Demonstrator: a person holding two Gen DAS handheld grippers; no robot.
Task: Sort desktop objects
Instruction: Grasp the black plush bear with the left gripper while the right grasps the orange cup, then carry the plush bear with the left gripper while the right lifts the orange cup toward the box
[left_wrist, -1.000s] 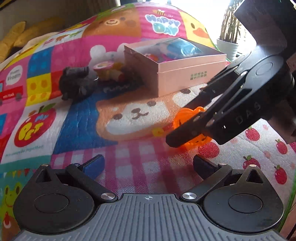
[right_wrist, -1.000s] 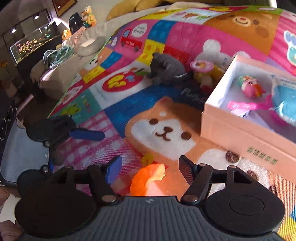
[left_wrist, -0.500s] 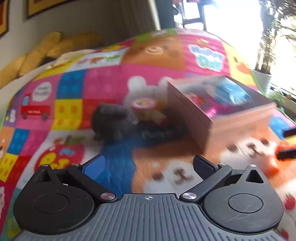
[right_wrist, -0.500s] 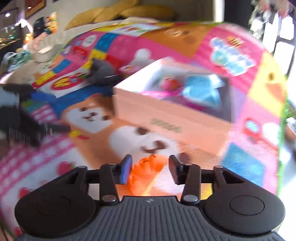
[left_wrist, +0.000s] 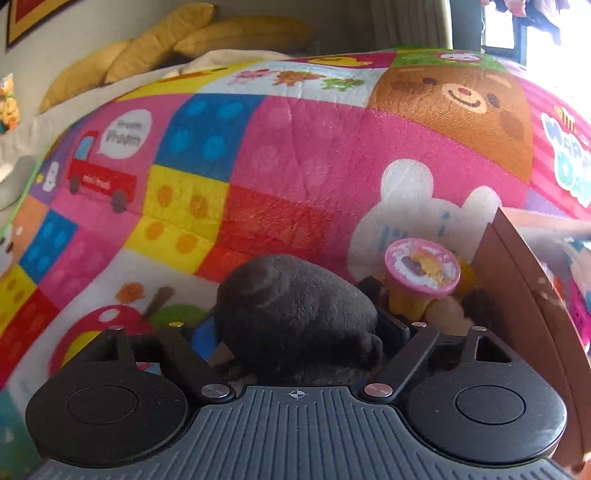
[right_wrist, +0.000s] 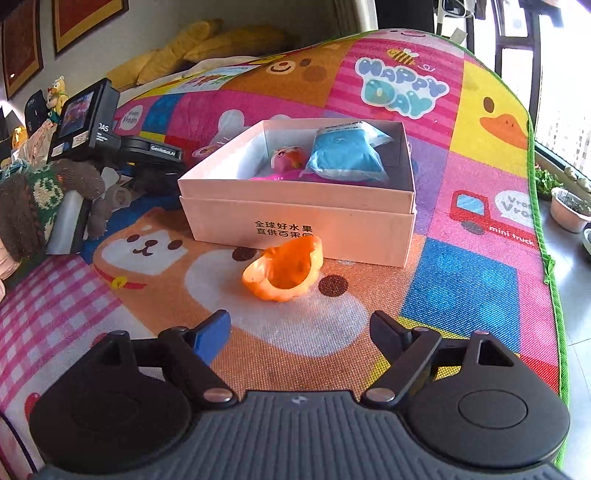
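Pink box (right_wrist: 295, 229): on play mat (right_wrist: 476, 280), lid off.
Grey plush (left_wrist: 295, 317): between left gripper (left_wrist: 295, 332) jaws, just been closing; contact unclear.
Orange toy (right_wrist: 284, 271): before box; right gripper (right_wrist: 299, 328) jaws just opened, empty.

Orange toy (right_wrist: 283, 271) on its side — just before open pink box (right_wrist: 295, 218)
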